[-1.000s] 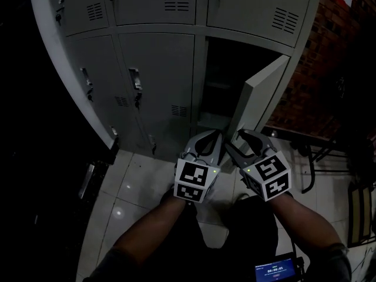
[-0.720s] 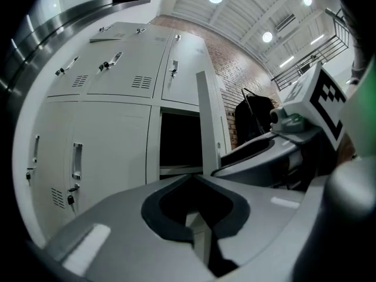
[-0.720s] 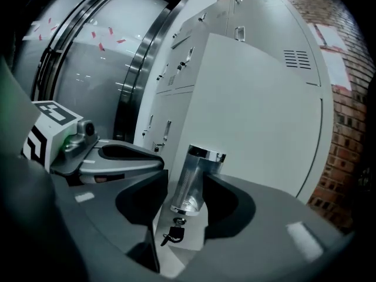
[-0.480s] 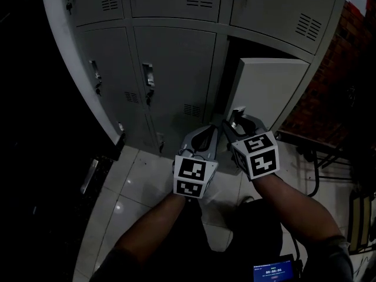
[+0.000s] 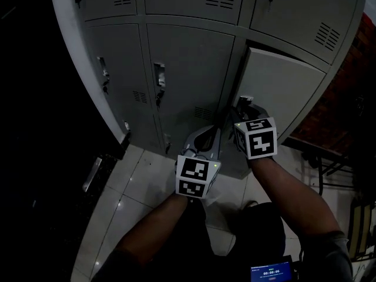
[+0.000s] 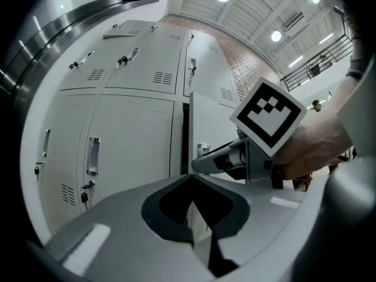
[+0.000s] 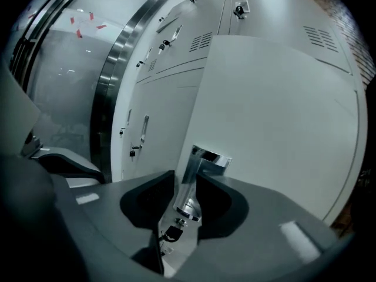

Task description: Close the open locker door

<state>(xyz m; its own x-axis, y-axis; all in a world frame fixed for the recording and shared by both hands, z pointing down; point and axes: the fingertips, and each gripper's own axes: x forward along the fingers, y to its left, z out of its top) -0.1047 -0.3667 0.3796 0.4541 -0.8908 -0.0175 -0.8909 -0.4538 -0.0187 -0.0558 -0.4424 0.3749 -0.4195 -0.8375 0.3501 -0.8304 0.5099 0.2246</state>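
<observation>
Left gripper (image 6: pixel 191 180) clenched, empty, just left of the right gripper (image 7: pixel 187 178). Right one's jaws are closing on the door handle (image 7: pixel 198 163) between them. Locker door (image 5: pixel 285 93) is straight ahead of it, almost shut, with a slim dark gap. Closing step; next, probably push forward until flush.

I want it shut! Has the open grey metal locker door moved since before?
Yes. The grey metal locker door has swung toward the locker frame, hiding most of its dark opening; right gripper's jaws are closing on its chrome handle.
</observation>
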